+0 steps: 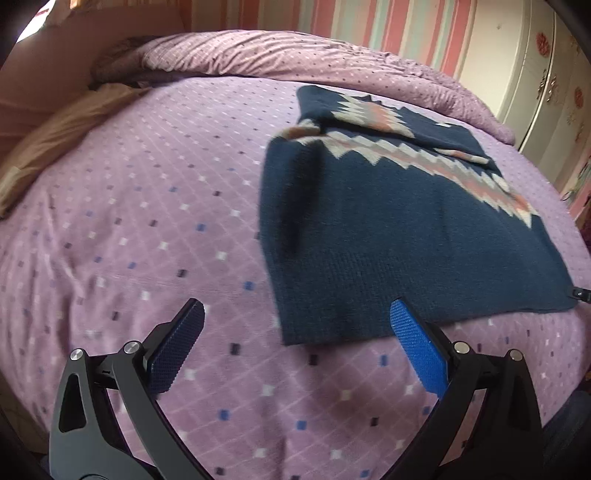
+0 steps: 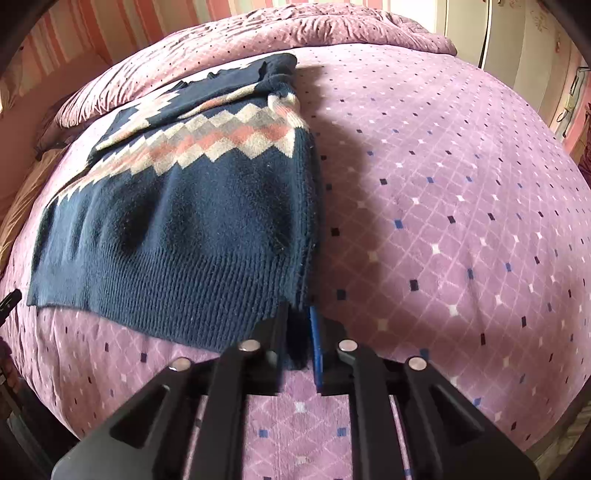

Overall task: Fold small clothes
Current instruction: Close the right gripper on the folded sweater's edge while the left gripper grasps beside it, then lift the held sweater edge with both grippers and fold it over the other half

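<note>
— Nearest the cameras?
— The left gripper [image 1: 297,325], fingers spread wide over the bed [image 1: 147,229]; the right gripper [image 2: 299,332] pinches the sweater [image 2: 177,221] at its hem corner.
— And the sweater?
— Flat on the lilac diamond-print cover, centre-left of the right view.
— Farther back?
— A bunched duvet [image 1: 258,55], striped wall [image 1: 388,26], cream wardrobe [image 1: 535,74] upper right.

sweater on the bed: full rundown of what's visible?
The sweater is a navy knit with a zigzag band of cream, pink and grey diamonds and a ribbed hem. It lies flat on the purple bedspread, sleeves folded in over the chest. The right tongs are shut on its near hem corner; the open left tongs hover at the other hem corner.
</note>
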